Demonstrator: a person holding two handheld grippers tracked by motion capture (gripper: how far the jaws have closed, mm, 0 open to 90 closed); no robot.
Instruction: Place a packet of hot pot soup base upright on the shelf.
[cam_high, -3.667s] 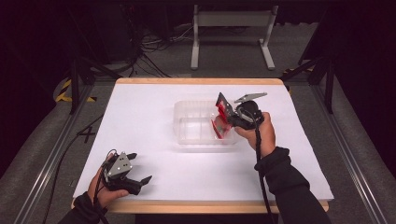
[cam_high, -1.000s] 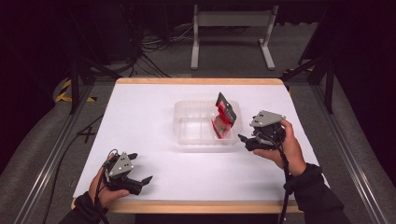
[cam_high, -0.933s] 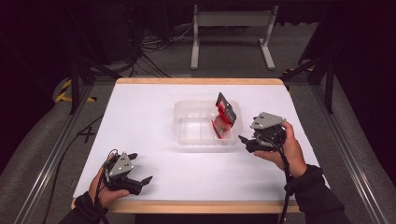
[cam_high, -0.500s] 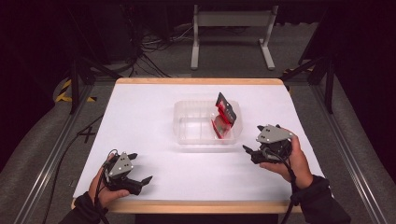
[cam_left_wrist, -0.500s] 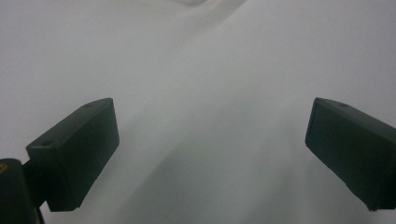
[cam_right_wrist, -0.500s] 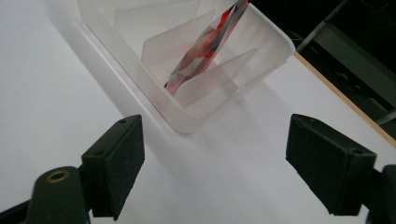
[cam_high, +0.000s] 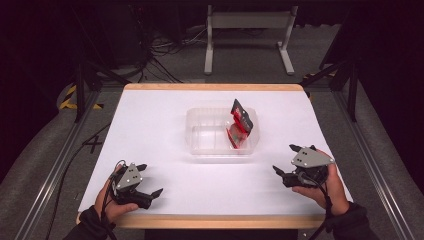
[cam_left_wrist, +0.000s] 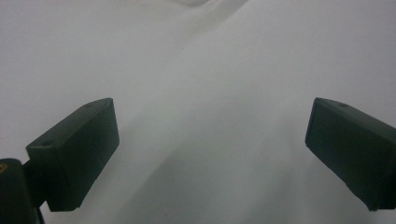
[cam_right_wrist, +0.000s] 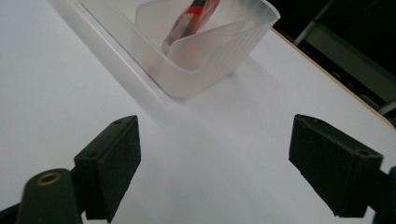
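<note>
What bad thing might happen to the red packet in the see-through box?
The red packet leans tilted against the clear box's wall with its top poking above the rim, so a bump might tip it out. The box looks light; the open right gripper reaching back could shove it across the white table.

We see bare table (cam_high: 165, 125) all around; the tub (cam_high: 200, 142) (mid-table, packet (cam_high: 240, 122) leaning inside) alone blocks passage.
</note>
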